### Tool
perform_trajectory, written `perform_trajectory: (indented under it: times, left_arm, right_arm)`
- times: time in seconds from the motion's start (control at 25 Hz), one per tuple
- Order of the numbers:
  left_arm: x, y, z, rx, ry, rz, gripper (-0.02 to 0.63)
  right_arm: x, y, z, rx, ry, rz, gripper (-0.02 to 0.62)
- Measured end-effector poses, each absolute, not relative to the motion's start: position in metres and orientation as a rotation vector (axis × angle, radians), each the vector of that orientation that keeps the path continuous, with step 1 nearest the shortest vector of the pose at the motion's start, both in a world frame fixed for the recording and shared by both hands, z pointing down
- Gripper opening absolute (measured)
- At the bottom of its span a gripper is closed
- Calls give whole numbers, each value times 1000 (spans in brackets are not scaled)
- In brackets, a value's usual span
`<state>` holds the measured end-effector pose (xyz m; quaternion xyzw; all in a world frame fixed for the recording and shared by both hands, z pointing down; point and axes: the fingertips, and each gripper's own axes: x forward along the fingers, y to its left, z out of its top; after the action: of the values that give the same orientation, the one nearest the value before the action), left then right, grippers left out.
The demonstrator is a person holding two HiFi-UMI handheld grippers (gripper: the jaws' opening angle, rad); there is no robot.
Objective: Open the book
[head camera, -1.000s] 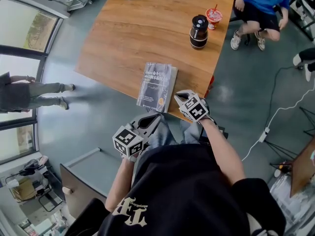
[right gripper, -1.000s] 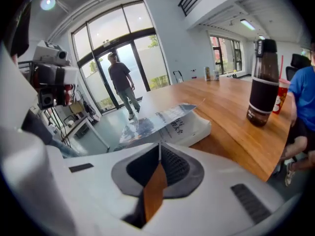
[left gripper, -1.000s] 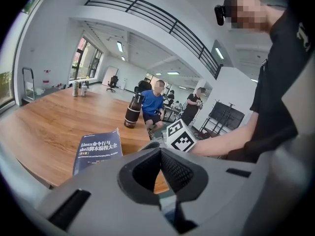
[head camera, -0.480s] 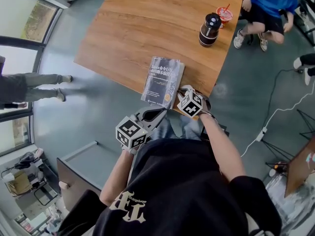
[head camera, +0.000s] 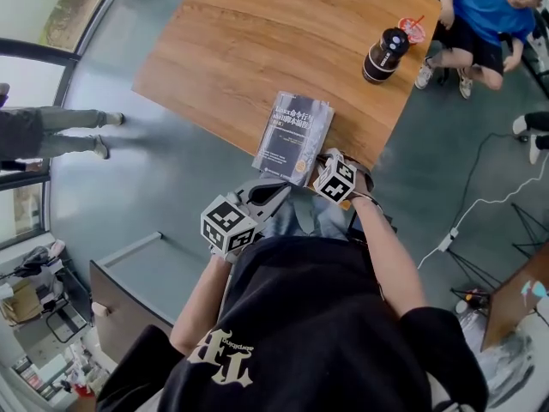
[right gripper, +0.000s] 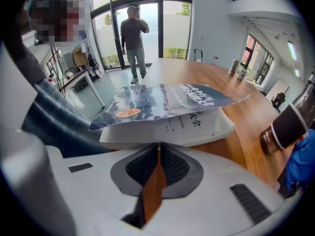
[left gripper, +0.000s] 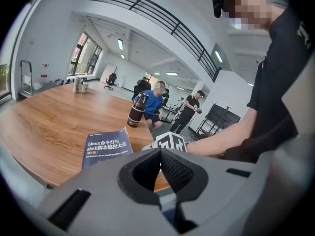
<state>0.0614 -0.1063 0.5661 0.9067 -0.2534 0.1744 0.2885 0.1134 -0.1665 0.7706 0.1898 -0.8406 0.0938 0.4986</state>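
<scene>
The right gripper has its jaws pressed together with nothing between them. Its tips sit right against the near edge of the book, low on the white page block. The left gripper is likewise closed and empty, and it hangs off the table's near edge above the person's lap, apart from the book.

The book lies face up on the wooden table, close to the near edge, with its dark blue cover uppermost. Seen from the right gripper view, the cover arches up a little from the pages at the near end (whether the tips are lifting it or it simply curls cannot be told). Well beyond the book, near the far corner, stand a dark bottle and a red cup.

The book is not open yet. The main risk is that closed tips pushing at the page block will slide the whole book across the smooth wood instead of getting under the cover, since nothing pins it down. The tips are also low, so they might catch a wad of pages, or the cover might slip off them and drop shut.
</scene>
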Motion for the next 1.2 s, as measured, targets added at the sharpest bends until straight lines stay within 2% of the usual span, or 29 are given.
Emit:
perform_trajectory:
  times: [0.4, 1.2]
  left_arm:
    - [58, -109, 563, 2423, -702, 419, 6]
    - [52, -112, 561, 2437, -666, 409, 6]
  right_arm:
    - [109, -168, 764, 396, -2005, 215, 5]
    - [74, -189, 719, 613, -2343, 855, 5]
